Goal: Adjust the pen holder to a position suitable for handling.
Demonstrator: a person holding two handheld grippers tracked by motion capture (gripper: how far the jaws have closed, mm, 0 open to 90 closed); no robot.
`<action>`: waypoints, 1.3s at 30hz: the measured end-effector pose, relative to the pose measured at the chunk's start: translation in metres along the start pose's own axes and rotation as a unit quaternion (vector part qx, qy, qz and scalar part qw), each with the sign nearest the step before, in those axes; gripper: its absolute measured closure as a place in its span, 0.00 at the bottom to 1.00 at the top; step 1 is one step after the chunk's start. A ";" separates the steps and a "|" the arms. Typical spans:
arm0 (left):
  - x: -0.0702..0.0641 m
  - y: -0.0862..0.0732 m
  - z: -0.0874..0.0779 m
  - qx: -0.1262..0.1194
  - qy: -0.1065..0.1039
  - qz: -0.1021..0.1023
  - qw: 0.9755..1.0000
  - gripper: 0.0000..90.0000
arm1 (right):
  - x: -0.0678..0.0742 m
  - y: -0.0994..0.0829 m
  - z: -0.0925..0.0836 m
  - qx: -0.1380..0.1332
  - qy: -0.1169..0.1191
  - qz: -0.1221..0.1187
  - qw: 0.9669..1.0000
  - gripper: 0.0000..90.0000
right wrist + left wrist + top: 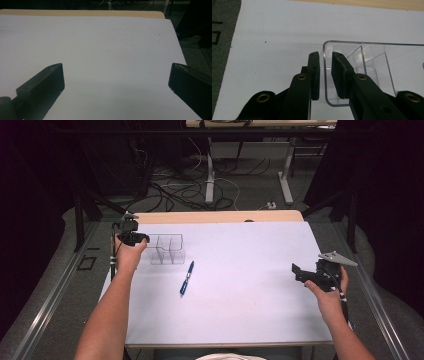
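Two hand-held grippers: left hand-held gripper (pixel 325 75) straddling clear tray (pixel 362 50) wall, gap narrow; right hand-held gripper (pixel 116 82) wide over worktop (pixel 100 45)

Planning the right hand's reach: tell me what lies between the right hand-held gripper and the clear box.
In the high view, a blue pen lies between the right hand-held gripper and the clear box.

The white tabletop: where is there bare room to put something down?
Most of the white tabletop is free: the wide stretch between the blue pen and the right gripper, plus the strip along the near edge. The far left corner is crowded: the clear divided box sits there, the left gripper straddling its end wall.
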State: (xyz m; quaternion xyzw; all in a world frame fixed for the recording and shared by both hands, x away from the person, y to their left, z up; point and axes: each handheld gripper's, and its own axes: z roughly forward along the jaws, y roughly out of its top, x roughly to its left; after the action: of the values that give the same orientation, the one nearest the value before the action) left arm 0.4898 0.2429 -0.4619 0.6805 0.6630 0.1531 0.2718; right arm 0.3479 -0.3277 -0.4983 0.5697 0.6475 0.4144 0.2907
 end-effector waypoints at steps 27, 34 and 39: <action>0.000 0.001 0.016 0.034 0.007 -0.020 0.999 0.95 | 0.000 -0.002 0.003 0.002 0.008 -0.007 1.000 0.00; -0.003 0.001 0.016 0.032 0.018 -0.021 0.999 0.96 | -0.001 -0.002 0.003 0.003 0.007 -0.007 1.000 0.00; -0.002 0.001 0.016 0.032 0.025 -0.028 0.999 0.97 | -0.001 -0.002 0.003 0.004 0.006 -0.007 1.000 0.00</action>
State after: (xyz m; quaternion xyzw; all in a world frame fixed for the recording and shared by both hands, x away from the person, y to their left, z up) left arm 0.4997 0.2385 -0.4736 0.6660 0.6931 0.1405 0.2374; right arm 0.3498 -0.3275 -0.5018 0.5635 0.6548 0.4137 0.2873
